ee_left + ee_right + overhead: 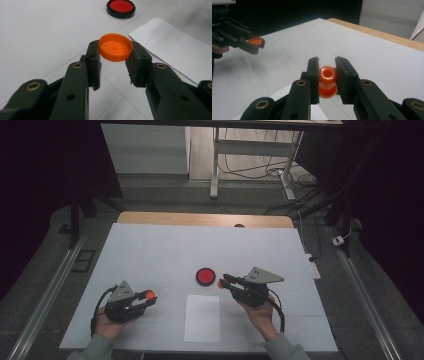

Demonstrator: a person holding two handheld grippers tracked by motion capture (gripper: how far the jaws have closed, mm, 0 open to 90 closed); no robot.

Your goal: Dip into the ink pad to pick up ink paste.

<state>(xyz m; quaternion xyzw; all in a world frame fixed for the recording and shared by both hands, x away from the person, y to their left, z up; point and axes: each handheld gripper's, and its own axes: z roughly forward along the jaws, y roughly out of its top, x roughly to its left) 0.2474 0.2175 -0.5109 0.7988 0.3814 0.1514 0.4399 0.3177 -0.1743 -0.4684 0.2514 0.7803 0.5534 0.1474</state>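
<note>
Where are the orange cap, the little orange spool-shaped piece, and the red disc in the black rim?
orange cap (115, 47), left gripper view, its flat top.
orange spool-shaped piece (328, 74), right gripper view, its upper ring.
red disc (205, 276), high view, its red middle.
</note>
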